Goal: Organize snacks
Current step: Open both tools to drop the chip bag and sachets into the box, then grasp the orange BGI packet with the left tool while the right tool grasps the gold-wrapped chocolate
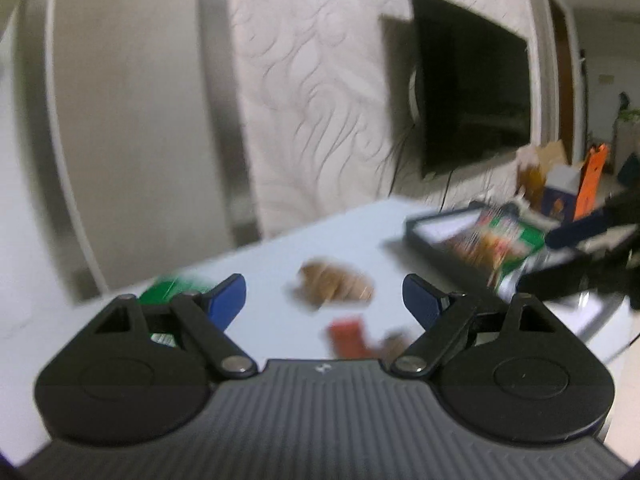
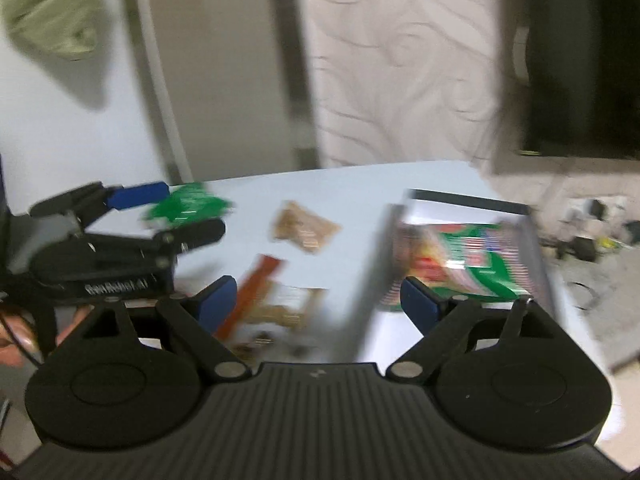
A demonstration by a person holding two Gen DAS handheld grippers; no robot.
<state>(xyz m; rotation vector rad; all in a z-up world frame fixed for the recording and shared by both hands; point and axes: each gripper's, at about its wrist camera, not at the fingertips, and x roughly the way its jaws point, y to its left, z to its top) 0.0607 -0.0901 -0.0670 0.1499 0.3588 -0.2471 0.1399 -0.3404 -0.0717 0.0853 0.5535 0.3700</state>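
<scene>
Both your grippers, left gripper (image 1: 324, 300) and right gripper (image 2: 318, 300), hang with jaws wide, empty. Snack packets (image 2: 306, 226) lie mid-frame on the surface (image 2: 360, 184); more fill the tray (image 2: 472, 200) at right.

A pale table (image 2: 360, 188) carries a green snack packet (image 2: 188, 204), a brown biscuit packet (image 2: 304, 228), a red-striped packet (image 2: 256, 288) and a dark-rimmed tray (image 2: 472, 200).

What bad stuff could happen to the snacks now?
The pictures are blurry, so aiming may be hard. The brown snack packet and green packet lie loose on the table; a gripper could shove them instead of grabbing. The tray already looks heaped, so another packet might slide off.
</scene>
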